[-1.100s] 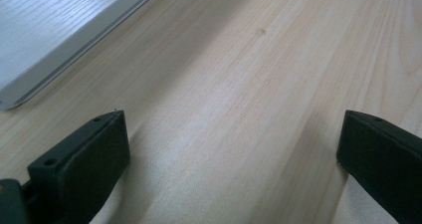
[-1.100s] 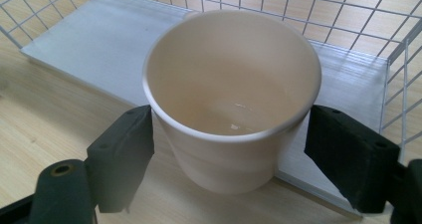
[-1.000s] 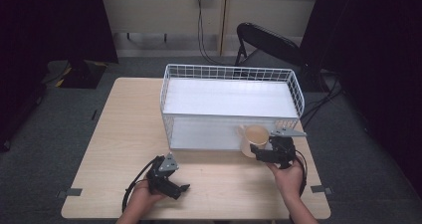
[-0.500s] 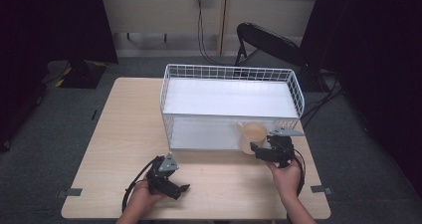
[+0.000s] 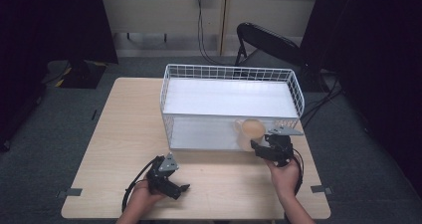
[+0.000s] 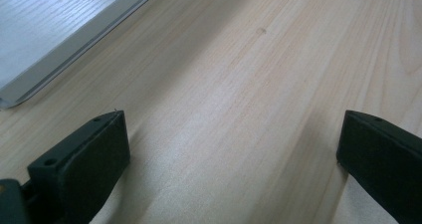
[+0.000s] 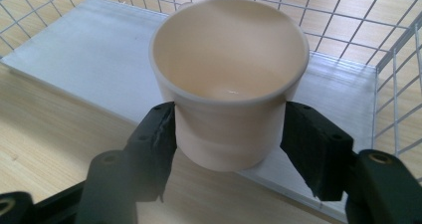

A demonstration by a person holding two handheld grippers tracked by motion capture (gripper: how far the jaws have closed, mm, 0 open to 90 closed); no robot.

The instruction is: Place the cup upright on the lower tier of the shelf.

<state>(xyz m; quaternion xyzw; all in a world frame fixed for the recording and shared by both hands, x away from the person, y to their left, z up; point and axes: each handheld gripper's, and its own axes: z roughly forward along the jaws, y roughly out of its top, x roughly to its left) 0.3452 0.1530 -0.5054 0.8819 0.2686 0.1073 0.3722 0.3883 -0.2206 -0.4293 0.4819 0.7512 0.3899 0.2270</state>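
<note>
A beige cup [image 7: 229,84] stands upright in the air between the jaws of my right gripper [image 7: 226,134], which is shut on its lower body. In the high view the cup [image 5: 253,130] hangs at the front right of a white wire basket [image 5: 229,72], with the right gripper [image 5: 256,147] just behind it. The cup is empty inside. My left gripper [image 5: 181,188] rests low over the table's front left. Its jaws are wide apart in the left gripper view [image 6: 231,149], with only bare wood between them.
The basket has a white board floor [image 7: 74,50] and wire walls [image 7: 348,15]. A corner of that board [image 6: 50,30] lies ahead of the left gripper. The wooden table [image 5: 119,124] has free room left of the basket. A black chair [image 5: 268,42] stands beyond the table.
The right gripper has carried the cup slightly up and forward toward the basket. The left gripper has not moved.
</note>
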